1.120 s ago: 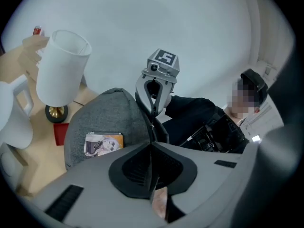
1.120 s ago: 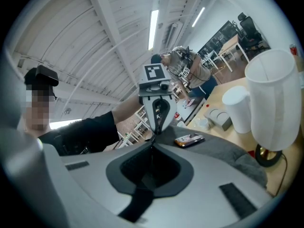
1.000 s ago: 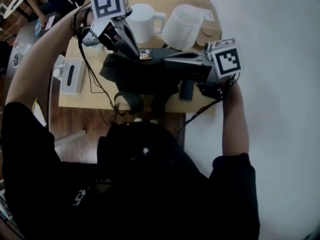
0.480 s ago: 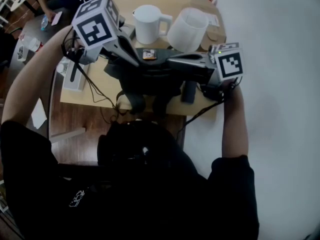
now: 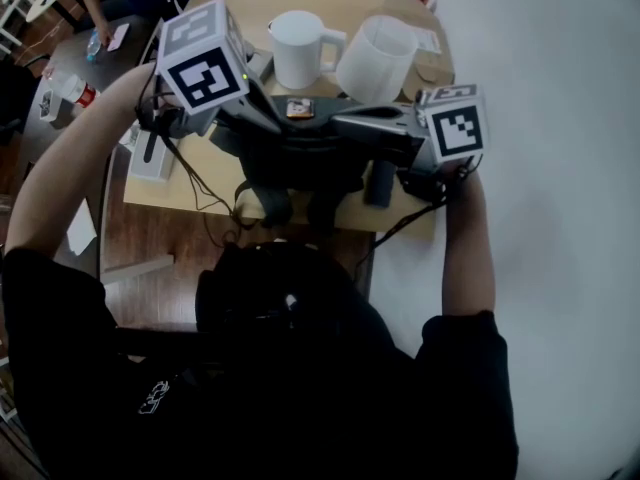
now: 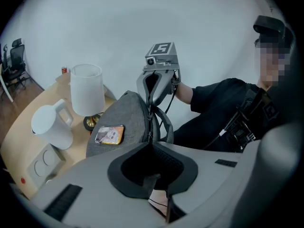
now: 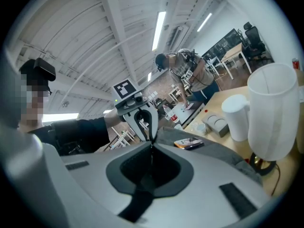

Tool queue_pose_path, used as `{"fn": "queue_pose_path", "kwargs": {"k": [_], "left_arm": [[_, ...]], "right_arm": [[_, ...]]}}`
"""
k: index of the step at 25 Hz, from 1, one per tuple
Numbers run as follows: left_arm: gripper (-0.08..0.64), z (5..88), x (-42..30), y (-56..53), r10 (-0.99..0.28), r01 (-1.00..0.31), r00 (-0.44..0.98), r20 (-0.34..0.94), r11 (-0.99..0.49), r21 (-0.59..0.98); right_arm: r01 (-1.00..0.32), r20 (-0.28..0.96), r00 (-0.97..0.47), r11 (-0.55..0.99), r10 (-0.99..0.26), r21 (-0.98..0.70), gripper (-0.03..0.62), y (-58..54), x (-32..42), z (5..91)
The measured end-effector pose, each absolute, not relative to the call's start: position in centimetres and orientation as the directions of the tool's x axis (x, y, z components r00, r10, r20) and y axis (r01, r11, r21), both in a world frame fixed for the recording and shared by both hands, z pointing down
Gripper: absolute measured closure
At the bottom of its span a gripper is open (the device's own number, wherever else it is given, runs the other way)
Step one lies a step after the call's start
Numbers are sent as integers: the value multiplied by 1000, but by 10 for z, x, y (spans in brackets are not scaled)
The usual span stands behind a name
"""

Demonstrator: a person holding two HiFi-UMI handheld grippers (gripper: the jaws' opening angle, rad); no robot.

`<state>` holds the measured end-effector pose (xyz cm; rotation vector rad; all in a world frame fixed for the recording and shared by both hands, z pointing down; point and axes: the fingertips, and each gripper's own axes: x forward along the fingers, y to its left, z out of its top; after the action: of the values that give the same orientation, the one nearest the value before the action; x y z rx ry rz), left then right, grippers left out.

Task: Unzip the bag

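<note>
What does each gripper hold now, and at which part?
Both hold the grey bag: the left gripper, its jaws having just opened slightly, pinches the zipper; the right gripper clamps the bag's opposite end.

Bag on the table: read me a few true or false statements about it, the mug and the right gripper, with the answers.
1. The bag lies on the table. True.
2. The mug stands on the floor. False: it stands on the table, beyond the bag.
3. An orange badge sits on the bag. True.
4. The right gripper hangs open, clear of the bag. False: its jaws are shut on the bag's edge.
</note>
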<state>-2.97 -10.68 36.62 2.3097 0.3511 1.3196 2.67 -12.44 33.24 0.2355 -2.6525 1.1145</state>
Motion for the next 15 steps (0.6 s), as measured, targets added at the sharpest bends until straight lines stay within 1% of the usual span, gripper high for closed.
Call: {"fn": "queue_pose_path", "kwargs": {"k": [3, 5, 7, 12, 15], "left_arm": [[538, 362, -25, -108, 367, -36, 521, 771, -893, 449], [549, 359, -27, -111, 345, -62, 549, 761, -892, 449], [551, 357, -30, -113, 351, -86, 598, 721, -866, 493], [552, 352, -30, -119, 352, -133, 699, 623, -792, 596], [552, 356, -34, -125, 345, -186, 756, 556, -701, 688]], "right_arm": [[-273, 326, -943, 722, -70, -636, 583, -123, 24, 335], [-285, 320, -943, 717, -91, -636, 584, -123, 26, 338], [-307, 309, -942, 708, -131, -636, 584, -122, 30, 338], [-393, 274, -919, 684, -283, -614, 584, -123, 31, 329], [-449, 262, -892, 674, -367, -587, 584, -122, 32, 328]]}}
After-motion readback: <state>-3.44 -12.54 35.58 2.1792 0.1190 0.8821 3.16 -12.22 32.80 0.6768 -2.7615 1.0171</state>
